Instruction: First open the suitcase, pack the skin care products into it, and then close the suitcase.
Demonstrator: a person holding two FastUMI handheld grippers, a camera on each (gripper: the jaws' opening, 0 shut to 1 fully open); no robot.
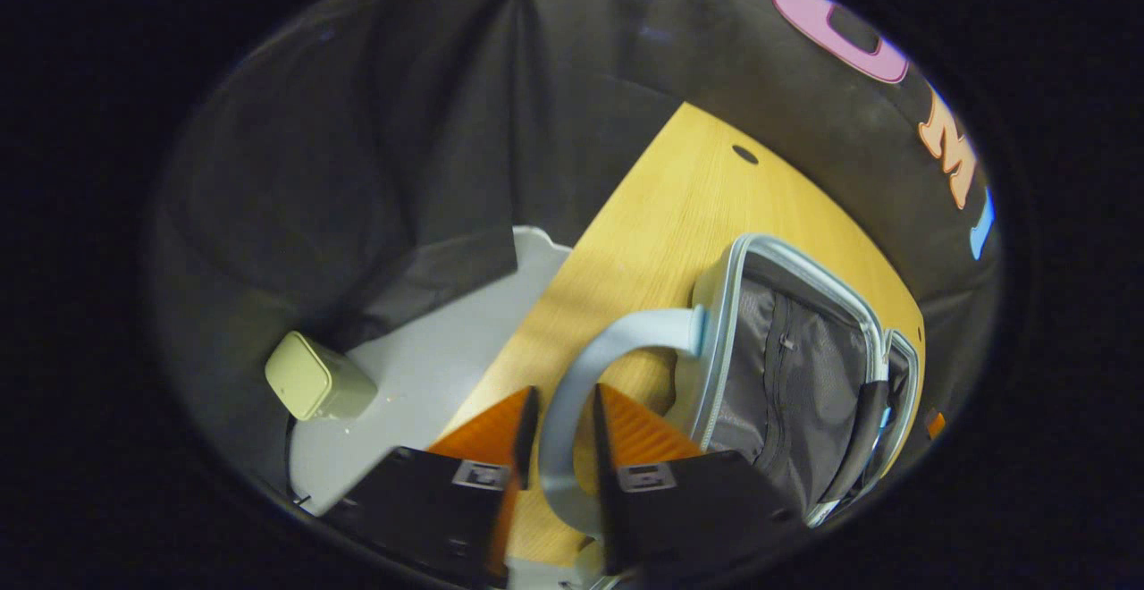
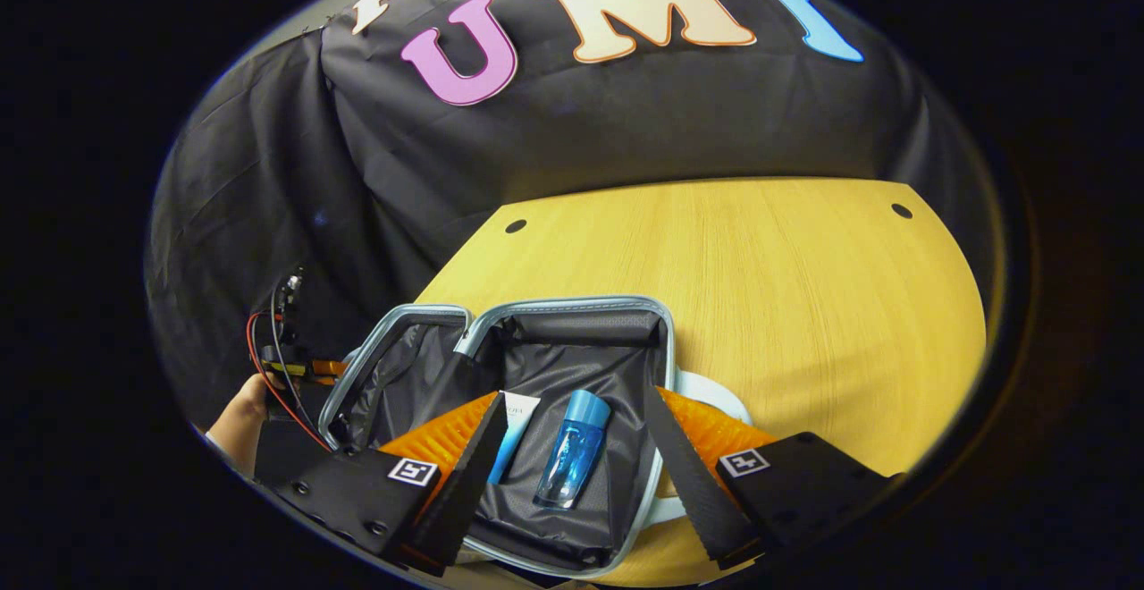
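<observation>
In the left gripper view, the open suitcase (image 1: 715, 322) lies on the wooden table (image 1: 679, 197), its grey mesh lining facing me. My left gripper (image 1: 561, 434) is shut on the suitcase's pale curved handle (image 1: 590, 358), one finger on each side. In the right gripper view, my right gripper (image 2: 572, 398) hovers open just above the suitcase's rim (image 2: 572, 304) with nothing between its fingers. A blue bottle (image 2: 572, 451) and a white-and-blue tube (image 2: 512, 434) lie side by side on the dark lining. The lid (image 2: 402, 358) stands part raised at the left.
A pale green box (image 1: 313, 380) sits on the grey floor (image 1: 447, 340) beside the table. A hand (image 2: 241, 420) holding the other gripper, with red and black wires, shows left of the suitcase. Bare tabletop (image 2: 760, 286) stretches behind and to the right of it.
</observation>
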